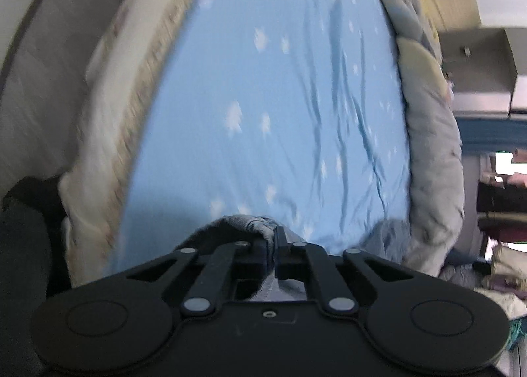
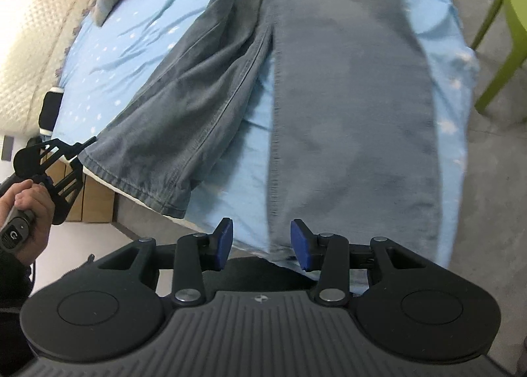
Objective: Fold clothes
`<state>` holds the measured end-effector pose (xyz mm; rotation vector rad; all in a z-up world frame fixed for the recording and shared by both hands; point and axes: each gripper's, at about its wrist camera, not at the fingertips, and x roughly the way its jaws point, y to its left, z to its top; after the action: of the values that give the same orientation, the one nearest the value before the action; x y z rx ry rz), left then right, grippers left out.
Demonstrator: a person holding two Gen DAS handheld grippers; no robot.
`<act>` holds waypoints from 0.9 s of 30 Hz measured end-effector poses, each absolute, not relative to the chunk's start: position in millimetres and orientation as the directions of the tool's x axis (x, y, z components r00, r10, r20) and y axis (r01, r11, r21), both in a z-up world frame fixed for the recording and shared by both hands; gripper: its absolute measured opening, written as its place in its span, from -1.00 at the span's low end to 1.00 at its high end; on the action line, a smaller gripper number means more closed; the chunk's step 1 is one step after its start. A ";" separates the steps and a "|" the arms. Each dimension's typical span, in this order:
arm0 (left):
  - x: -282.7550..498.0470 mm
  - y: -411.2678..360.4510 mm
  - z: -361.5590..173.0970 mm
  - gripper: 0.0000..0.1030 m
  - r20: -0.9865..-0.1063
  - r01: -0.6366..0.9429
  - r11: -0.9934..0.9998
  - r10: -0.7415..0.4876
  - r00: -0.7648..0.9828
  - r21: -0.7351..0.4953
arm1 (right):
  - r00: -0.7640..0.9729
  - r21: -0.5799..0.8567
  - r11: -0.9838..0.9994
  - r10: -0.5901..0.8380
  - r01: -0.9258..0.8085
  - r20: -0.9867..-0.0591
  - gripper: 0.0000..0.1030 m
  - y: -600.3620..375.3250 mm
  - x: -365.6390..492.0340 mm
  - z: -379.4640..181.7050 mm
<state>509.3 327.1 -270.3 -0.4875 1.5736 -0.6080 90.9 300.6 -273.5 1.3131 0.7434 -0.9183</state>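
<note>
Grey-blue jeans (image 2: 346, 113) lie lengthwise on the light blue starred bed sheet (image 2: 138, 47), legs pointing toward me. The left leg (image 2: 184, 120) reaches the bed's left edge, where my left gripper (image 2: 84, 146) holds its hem corner, a hand gripping the handle. In the left wrist view my left gripper (image 1: 274, 238) is shut on a bunched grey hem of the jeans (image 1: 250, 223). My right gripper (image 2: 262, 240) stands open above the hem end of the right leg, blue pads (image 2: 302, 245) apart with cloth below them.
A grey quilt (image 1: 428, 146) lies bunched along one side of the bed, cream bedding (image 1: 108, 113) along the other. A lime green chair (image 2: 504, 41) stands on the concrete floor to the right. Wooden drawers (image 2: 89, 195) sit below the bed's left edge.
</note>
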 end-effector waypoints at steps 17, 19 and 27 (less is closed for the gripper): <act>609.0 289.0 -309.7 -0.94 -0.867 0.206 0.853 -0.424 -0.263 -0.480 | 0.586 0.591 -0.307 -0.120 0.746 -0.802 -0.05 265.4 257.1 -349.5; 613.3 283.8 -308.8 -0.94 -0.867 0.242 0.844 -0.410 -0.283 -0.479 | 0.582 0.585 -0.351 -0.124 0.732 -0.803 0.15 262.6 273.5 -365.5; 624.5 277.6 -308.5 -0.94 -0.858 0.300 0.820 -0.387 -0.338 -0.488 | 0.573 0.594 -0.455 -0.202 0.664 -0.795 0.32 263.2 296.4 -403.5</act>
<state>624.5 277.6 -308.5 -0.0668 1.7838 -0.6996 296.4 263.2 -403.5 1.7763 0.3810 -1.0522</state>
